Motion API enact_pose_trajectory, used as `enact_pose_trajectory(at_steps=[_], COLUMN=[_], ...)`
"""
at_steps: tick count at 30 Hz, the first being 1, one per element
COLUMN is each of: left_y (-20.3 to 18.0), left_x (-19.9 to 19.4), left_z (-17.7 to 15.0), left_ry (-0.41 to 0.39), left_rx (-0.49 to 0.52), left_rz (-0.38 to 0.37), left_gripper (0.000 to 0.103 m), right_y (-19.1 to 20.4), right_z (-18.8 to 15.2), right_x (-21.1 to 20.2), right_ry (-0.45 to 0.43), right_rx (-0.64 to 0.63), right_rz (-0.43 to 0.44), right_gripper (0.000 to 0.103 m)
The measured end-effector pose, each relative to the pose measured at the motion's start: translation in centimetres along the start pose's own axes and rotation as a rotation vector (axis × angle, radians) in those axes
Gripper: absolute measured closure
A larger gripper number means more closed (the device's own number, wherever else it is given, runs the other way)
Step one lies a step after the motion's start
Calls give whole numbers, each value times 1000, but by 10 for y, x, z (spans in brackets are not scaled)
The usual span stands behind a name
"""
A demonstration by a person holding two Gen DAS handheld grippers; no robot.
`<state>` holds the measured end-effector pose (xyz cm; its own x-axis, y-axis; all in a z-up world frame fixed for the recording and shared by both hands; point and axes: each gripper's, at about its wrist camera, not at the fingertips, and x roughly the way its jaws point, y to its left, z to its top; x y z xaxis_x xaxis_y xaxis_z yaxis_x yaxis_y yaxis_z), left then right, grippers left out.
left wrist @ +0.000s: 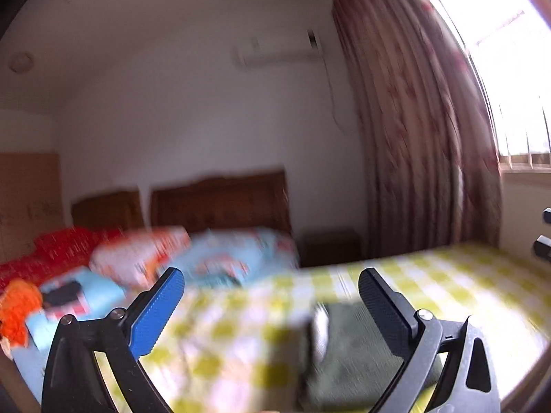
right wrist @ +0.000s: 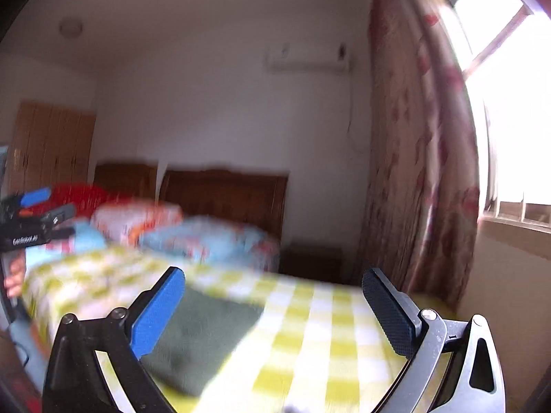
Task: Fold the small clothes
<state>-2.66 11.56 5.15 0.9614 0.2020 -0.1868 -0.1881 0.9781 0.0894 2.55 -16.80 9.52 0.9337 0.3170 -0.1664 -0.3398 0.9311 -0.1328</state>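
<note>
In the left wrist view, the left gripper (left wrist: 270,289) is spread wide with nothing in it. A dark green folded cloth (left wrist: 347,351) lies on the yellow and white checked bed cover (left wrist: 447,282), near and a bit right.

In the right wrist view, the right gripper (right wrist: 272,289) is spread wide and empty too. The cloth (right wrist: 203,337) lies flat, near and left. The picture is blurry.

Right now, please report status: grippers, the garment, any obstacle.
Left gripper open, empty. Right gripper open, empty. Dark green garment flat on checked cloth, released. No obstacle seen; frames blurred.
</note>
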Motion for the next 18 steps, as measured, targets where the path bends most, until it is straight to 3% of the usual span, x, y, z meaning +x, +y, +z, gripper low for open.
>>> enact_pose_trajectory(at_steps=[4, 8, 14, 18], left_y=[-24, -45, -60, -61], left_x=[16, 25, 29, 35], left_z=[-39, -62, -80, -88], left_ry=[177, 317, 396, 434], left_rx=[-37, -67, -68, -62], left_rz=[-71, -130, -107, -111], left_gripper=[0, 4, 4, 6], right_y=[24, 48, 49, 42], right_z=[-45, -84, -78, -85], right_x=[22, 37, 40, 40], right_ry=[278, 454, 421, 447], right_rx=[90, 110, 111, 135], right_rz=[86, 156, 141, 124], right_gripper=[0, 0, 0, 0])
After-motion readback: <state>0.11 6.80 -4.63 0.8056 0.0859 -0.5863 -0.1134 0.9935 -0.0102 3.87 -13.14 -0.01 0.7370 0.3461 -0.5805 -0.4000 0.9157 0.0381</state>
